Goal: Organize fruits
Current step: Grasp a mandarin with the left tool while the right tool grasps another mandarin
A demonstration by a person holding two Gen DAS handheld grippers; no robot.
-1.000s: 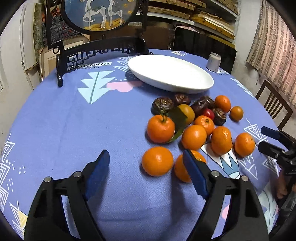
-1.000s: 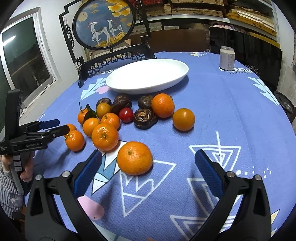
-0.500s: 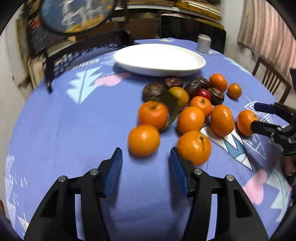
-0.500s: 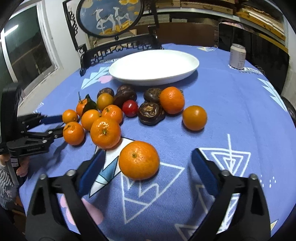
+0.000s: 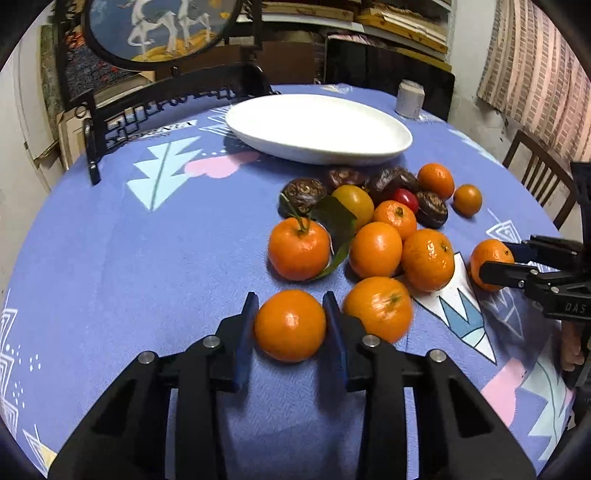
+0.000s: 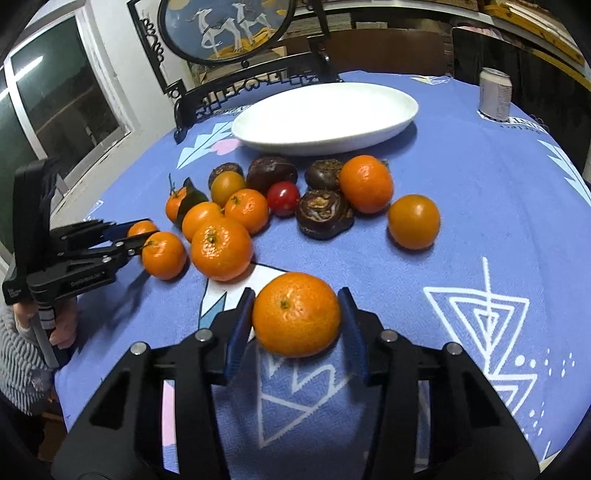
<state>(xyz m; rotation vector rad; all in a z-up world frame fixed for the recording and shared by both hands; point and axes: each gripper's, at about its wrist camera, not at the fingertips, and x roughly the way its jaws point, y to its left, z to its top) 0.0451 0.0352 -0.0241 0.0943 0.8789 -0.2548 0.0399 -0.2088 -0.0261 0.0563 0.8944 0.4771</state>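
A small round orange mandarin (image 5: 290,325) lies on the near part of the desk (image 5: 147,258), which is covered with a blue patterned cloth, and the left claw (image 5: 289,323) pinches it, a blue pad touching each side, its jaws having just been closing. Just to its right lies a second orange mandarin (image 5: 377,308), close against the claw's right finger. In the right wrist view a larger orange mandarin (image 6: 296,314) sits between the blue pads of the right claw (image 6: 297,325), whose jaws have just been closing; both pads lie against the fruit's sides. Beyond these two fruits the rest are heaped near the desk's middle: more orange mandarins, one with a green leaf (image 5: 338,221), a small red tomato (image 6: 283,198), a yellowish round fruit (image 5: 352,201) and several dark brown wrinkled fruits (image 6: 323,213). A lone orange fruit (image 6: 413,221) lies a little to the right of the heap. Farther off stands a white oval ceramic plate (image 6: 325,118), with a pale drink can (image 6: 495,95) at the far right and a dark carved wooden stand (image 6: 229,33) holding a round painted panel at the far left.
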